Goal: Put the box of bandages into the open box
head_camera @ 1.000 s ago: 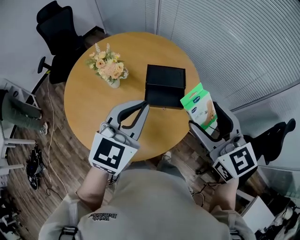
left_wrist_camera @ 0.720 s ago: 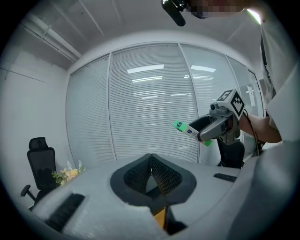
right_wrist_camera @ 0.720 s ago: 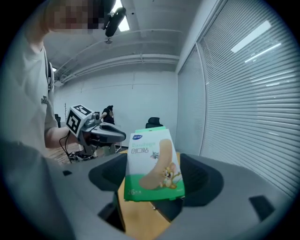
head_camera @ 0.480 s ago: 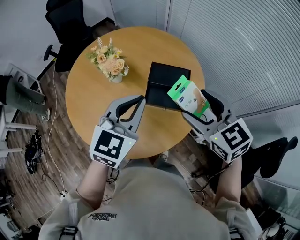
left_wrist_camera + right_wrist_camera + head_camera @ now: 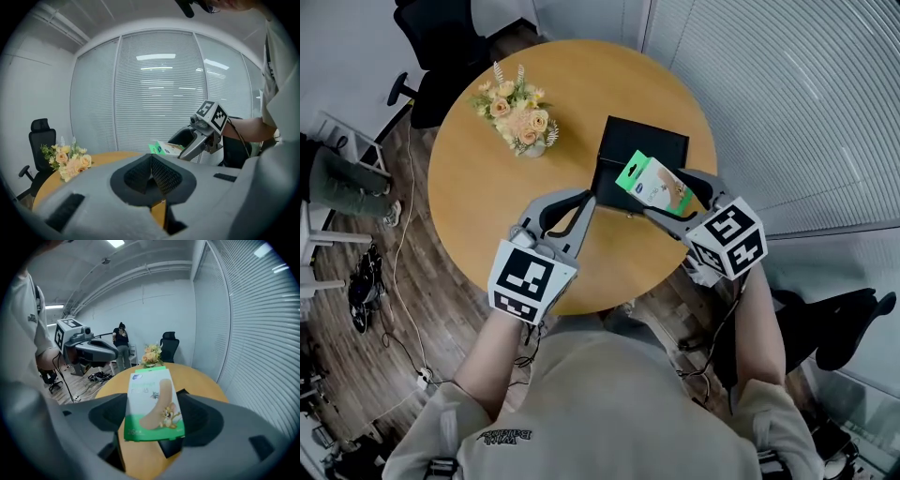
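Observation:
The bandage box (image 5: 649, 182), green and white with a cartoon plaster on it, is held flat in my right gripper (image 5: 664, 194), which is shut on it. It hangs over the near edge of the open black box (image 5: 645, 150) on the round wooden table (image 5: 478, 197). In the right gripper view the bandage box (image 5: 151, 405) fills the space between the jaws and hides most of the black box. My left gripper (image 5: 584, 199) hovers above the table just left of the black box, its pads (image 5: 159, 174) pressed together on nothing. The left gripper view shows the bandage box (image 5: 164, 149) to the right.
A vase of pale flowers (image 5: 517, 117) stands on the table's far left side. A black office chair (image 5: 441, 47) sits beyond the table. A person (image 5: 333, 192) stands at the left edge. Window blinds (image 5: 806, 103) run along the right.
My right gripper has carried the bandage box left and forward, from beside the table's right edge to over the black box. My left gripper has hardly moved.

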